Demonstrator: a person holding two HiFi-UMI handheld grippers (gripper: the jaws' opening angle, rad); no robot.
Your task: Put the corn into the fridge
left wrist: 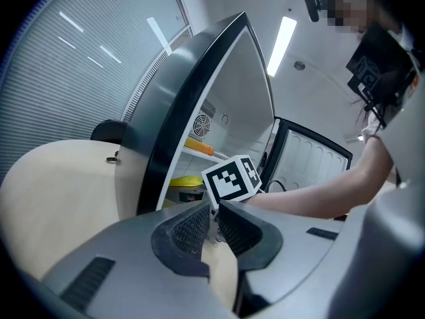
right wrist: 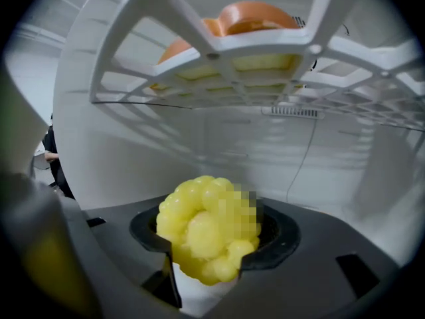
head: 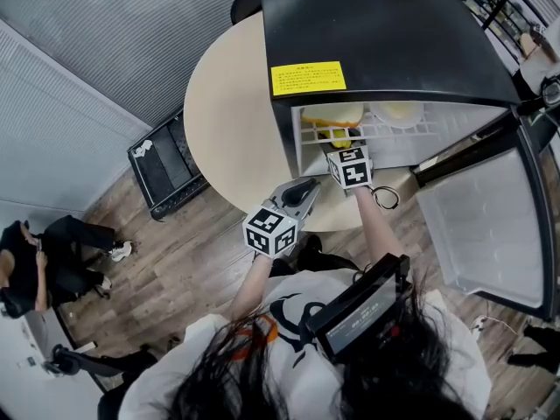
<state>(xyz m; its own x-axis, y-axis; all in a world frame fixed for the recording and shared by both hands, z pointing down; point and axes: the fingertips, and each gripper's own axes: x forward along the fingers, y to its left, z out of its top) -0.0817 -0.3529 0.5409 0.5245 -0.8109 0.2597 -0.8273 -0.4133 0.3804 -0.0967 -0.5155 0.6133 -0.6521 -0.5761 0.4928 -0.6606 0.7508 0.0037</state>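
Observation:
A yellow corn cob (right wrist: 207, 234) sits clamped between the jaws of my right gripper (right wrist: 209, 248), end-on to the camera. The gripper is inside the black mini fridge (head: 385, 33), under its white wire shelf (right wrist: 265, 65). In the head view the right gripper (head: 343, 147) reaches into the open fridge, and a bit of yellow corn (head: 338, 135) shows past its marker cube. My left gripper (head: 302, 192) hovers over the table edge in front of the fridge, jaws together with nothing in them. In the left gripper view, the left gripper (left wrist: 214, 219) points at the fridge opening.
The fridge stands on a round beige table (head: 227, 103) with its door (head: 490, 226) swung open to the right. Orange and pale foods (right wrist: 246, 18) lie on the wire shelf. A black crate (head: 166, 160) sits on the wooden floor. A person (head: 35, 265) sits at far left.

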